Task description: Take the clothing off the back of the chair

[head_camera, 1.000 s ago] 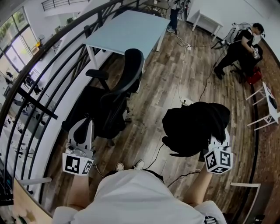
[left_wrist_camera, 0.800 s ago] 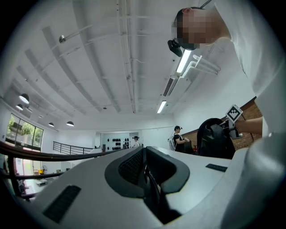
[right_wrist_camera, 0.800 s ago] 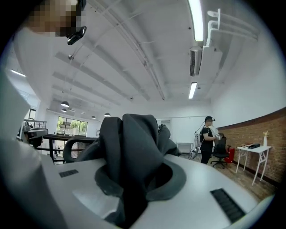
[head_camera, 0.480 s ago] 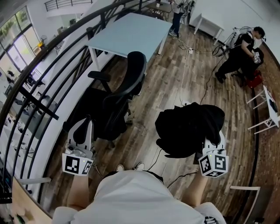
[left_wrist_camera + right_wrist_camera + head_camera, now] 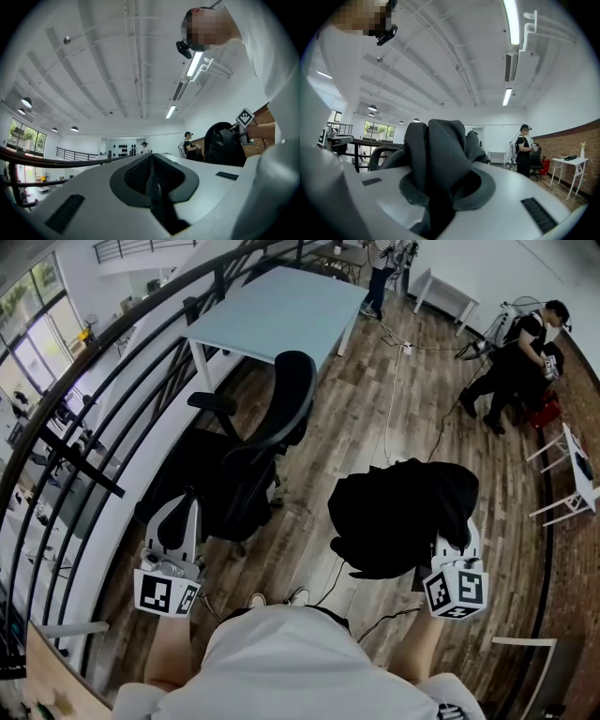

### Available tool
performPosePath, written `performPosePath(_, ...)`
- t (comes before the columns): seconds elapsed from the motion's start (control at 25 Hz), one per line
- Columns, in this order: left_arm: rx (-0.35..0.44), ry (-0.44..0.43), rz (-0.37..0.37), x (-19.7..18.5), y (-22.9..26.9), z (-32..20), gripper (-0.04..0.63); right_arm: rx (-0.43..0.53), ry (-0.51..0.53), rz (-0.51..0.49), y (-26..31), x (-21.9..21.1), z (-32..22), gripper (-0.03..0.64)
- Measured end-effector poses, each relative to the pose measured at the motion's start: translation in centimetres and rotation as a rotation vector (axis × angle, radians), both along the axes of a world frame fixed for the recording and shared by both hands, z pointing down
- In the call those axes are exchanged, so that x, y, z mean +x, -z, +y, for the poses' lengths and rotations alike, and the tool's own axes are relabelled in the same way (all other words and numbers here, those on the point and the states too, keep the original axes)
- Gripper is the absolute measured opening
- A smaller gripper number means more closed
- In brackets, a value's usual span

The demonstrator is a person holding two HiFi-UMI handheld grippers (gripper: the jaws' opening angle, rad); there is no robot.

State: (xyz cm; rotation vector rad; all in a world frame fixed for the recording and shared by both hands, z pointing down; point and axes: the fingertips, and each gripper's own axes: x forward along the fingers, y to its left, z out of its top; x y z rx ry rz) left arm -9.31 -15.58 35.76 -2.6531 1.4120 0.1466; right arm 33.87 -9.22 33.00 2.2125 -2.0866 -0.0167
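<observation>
The right tool [image 5: 452,557] is gripping a bunched fold of the black clothing [image 5: 398,517], its jaws pinching nearly together on the soft, crumpled fabric. The clothing is hanging in a rumpled heap over the wooden plank floor [image 5: 330,451], apart from the black swivel chair [image 5: 267,442]. The left tool [image 5: 178,521] is hovering beside the chair with its jaws closed together, holding nothing.

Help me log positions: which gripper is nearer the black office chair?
Left. The left gripper sits close by the chair, near its seat, jaws shut and empty. The right gripper is farther off to the right, shut on the black clothing.
</observation>
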Motion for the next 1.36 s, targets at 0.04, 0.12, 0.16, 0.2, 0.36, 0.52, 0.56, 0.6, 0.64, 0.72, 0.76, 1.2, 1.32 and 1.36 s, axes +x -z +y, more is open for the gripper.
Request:
performPosePath(0.04,0.0,0.0,0.001,0.0,-0.1,-0.1,0.041,0.001,0.0,0.0,0.0,-0.1,-0.1,0.084)
performPosePath(0.12,-0.001,0.002,0.001,-0.1,-0.2,-0.1,0.041,0.003,-0.001,0.003,0.0,-0.1,-0.2,0.084)
performPosePath(0.16,-0.001,0.003,0.001,-0.2,-0.3,-0.1,0.041,0.006,-0.002,0.006,0.0,-0.2,-0.3,0.084)
performPosePath(0.2,0.0,0.005,0.001,-0.3,-0.3,0.0,0.041,0.008,-0.002,0.008,0.1,-0.3,-0.3,0.084)
performPosePath(0.36,0.004,0.013,0.002,-0.9,-0.2,0.1,0.041,0.02,0.006,0.018,0.5,-0.9,-0.7,0.084)
performPosePath(0.52,-0.001,0.021,0.002,-1.3,-0.6,0.2,0.041,0.017,0.018,0.004,0.0,-1.4,-1.3,0.084)
performPosePath(0.56,-0.001,0.021,0.003,-1.3,-0.6,0.2,0.041,0.014,0.022,0.002,-0.2,-1.7,-1.4,0.084)
performPosePath(0.6,0.0,0.02,0.004,-1.3,-0.6,0.2,0.041,0.012,0.027,0.001,-0.3,-1.9,-1.4,0.084)
performPosePath(0.64,0.002,0.018,0.004,-1.2,-0.5,0.2,0.041,0.011,0.033,0.0,-0.3,-2.2,-1.5,0.084)
performPosePath(0.72,0.005,0.016,0.004,-1.4,-0.3,0.2,0.041,0.009,0.041,-0.002,-0.1,-2.6,-1.6,0.084)
performPosePath(0.76,0.004,0.017,0.004,-1.5,-0.3,0.3,0.041,0.009,0.044,-0.003,-0.1,-2.8,-1.7,0.084)
performPosePath(1.2,-0.005,0.017,0.006,-2.0,-0.7,0.2,0.041,-0.003,0.04,0.016,-0.1,-3.4,-1.6,0.084)
performPosePath(1.32,-0.01,0.016,0.006,-1.9,-0.5,0.4,0.041,-0.003,0.039,0.014,0.1,-3.2,-1.3,0.084)
performPosePath(1.36,-0.01,0.016,0.007,-1.9,-0.5,0.4,0.041,-0.003,0.038,0.013,0.2,-3.1,-1.2,0.084)
